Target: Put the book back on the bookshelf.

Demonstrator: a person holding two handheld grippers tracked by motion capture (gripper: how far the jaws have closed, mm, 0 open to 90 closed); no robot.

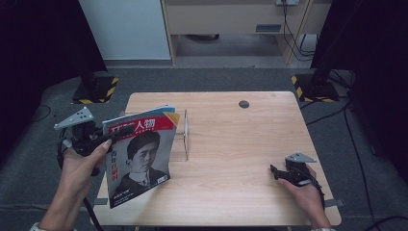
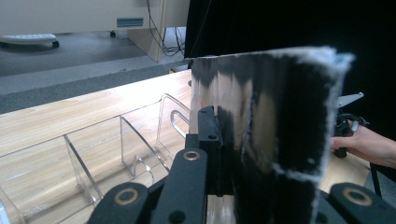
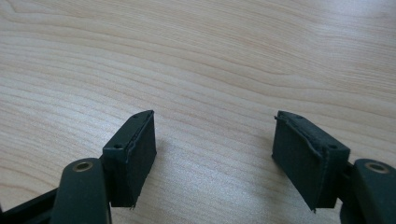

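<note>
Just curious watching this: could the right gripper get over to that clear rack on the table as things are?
Probably yes. The right gripper rests open and empty on the table, with bare wood between it and the clear rack. The magazine, clamped in the left gripper, stands on the rack's far side.

The magazine (image 1: 138, 159) has a red masthead band with white characters above a black-and-white portrait, and blue and yellow page edges show at its top. The table (image 1: 231, 144) is pale wood with a fine wavy grain and 1 dark round spot (image 1: 244, 104), and the rack (image 2: 93, 154) is clear plastic. Both grippers (image 1: 108, 139) (image 1: 276, 173) are black with grey plates.
</note>
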